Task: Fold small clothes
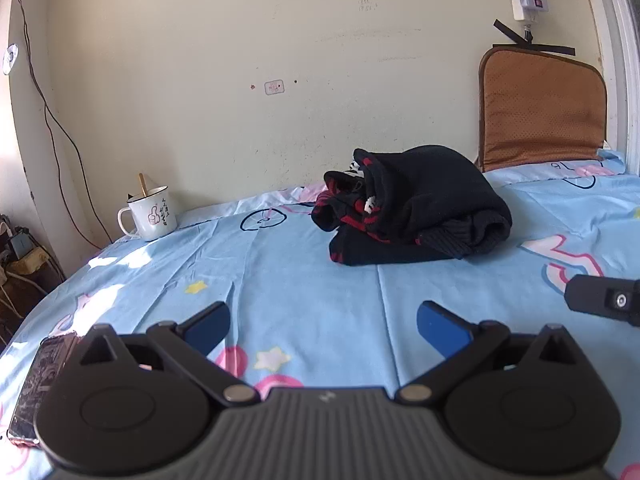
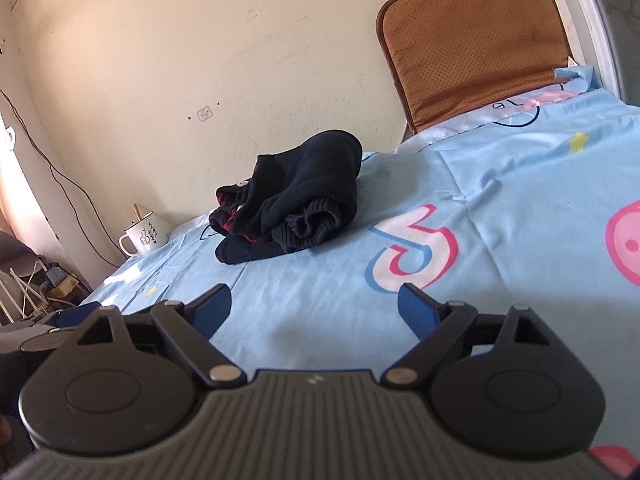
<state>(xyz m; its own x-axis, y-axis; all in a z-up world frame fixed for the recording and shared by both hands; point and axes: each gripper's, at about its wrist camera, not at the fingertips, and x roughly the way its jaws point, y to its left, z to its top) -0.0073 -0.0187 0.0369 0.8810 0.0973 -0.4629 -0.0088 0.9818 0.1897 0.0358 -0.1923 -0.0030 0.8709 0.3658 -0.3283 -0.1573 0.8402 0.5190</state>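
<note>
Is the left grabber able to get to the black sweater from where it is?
Probably yes. The left gripper is open and empty, and only bare blue bedsheet lies between it and the black sweater. The mug and phone sit off to the side.

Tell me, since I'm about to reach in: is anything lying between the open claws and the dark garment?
Nothing visible. Only bare blue sheet lies between both claws, left and right, and the dark garment. The mug stands off left.
</note>
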